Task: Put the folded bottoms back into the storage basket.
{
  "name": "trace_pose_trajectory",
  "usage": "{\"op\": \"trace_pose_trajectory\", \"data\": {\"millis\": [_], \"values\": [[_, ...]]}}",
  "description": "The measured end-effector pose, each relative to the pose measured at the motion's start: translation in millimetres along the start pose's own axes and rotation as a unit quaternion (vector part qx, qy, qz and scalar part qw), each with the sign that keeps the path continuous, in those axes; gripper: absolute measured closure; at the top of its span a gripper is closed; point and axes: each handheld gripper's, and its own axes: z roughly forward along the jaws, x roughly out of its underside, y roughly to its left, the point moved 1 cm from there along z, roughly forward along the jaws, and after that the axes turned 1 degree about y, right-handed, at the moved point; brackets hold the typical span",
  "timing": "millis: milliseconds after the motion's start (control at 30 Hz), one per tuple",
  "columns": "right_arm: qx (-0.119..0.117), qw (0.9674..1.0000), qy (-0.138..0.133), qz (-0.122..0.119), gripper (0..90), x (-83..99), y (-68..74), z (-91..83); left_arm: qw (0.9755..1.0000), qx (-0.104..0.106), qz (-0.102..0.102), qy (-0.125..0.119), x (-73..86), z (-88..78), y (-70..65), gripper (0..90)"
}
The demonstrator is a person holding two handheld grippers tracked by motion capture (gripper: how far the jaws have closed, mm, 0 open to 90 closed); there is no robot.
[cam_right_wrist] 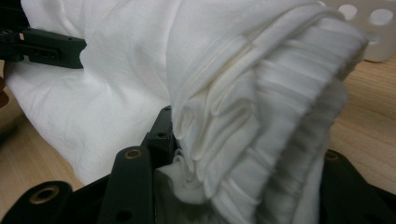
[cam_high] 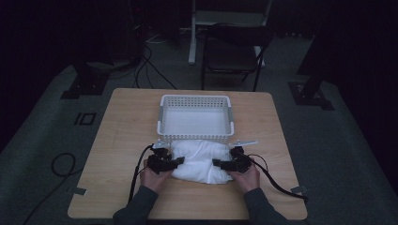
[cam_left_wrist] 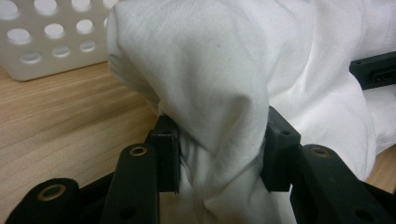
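The folded white garment [cam_high: 199, 161] lies on the tabletop [cam_high: 122, 131] just in front of the white perforated basket [cam_high: 195, 117]. The left hand-held gripper [cam_high: 177, 161] and right hand-held gripper [cam_high: 217, 162] each pinch a bunched end, likely so the bundle lifts level into the basket.

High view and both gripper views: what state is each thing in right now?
White garment: bunched, lying on the table just in front of the basket, gripped at both ends.
Basket: upright, nothing inside.
Left gripper: jaws shut on the garment.
Right gripper: jaws shut on a thick fold with a ribbed band.
Chair: upright, unoccupied.
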Motion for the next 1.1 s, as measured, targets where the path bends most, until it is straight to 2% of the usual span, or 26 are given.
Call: {"op": "trace_pose_trajectory", "data": {"millis": [167,367,533,733,1100], "values": [[-0.002,1.0,-0.003,0.003,53.9,-1.3,1.1,-3.8,1.0,0.001,0.005,-0.002,-2.3,-3.5,-2.2,57.8],[0.008,0.9999,-0.007,-0.008,53.9,-6.8,6.9,-8.0,0.9999,-0.002,0.005,-0.011,-4.4,-9.3,-2.4,58.0],[-0.001,0.9999,-0.011,-0.007,53.9,-11.1,8.8,-9.3,0.9998,-0.004,0.005,-0.016,-6.4,-15.5,-3.5,58.2],[0.0,0.9999,-0.013,-0.008,53.9,-12.7,9.1,-12.9,0.9997,-0.004,0.007,-0.021,-8.9,-17.9,-6.6,58.2],[0.002,0.9995,-0.019,-0.023,53.9,-23.9,15.4,-18.9,0.9993,-0.01,0.011,-0.035,-15.2,-30.1,-8.9,58.3]]}}
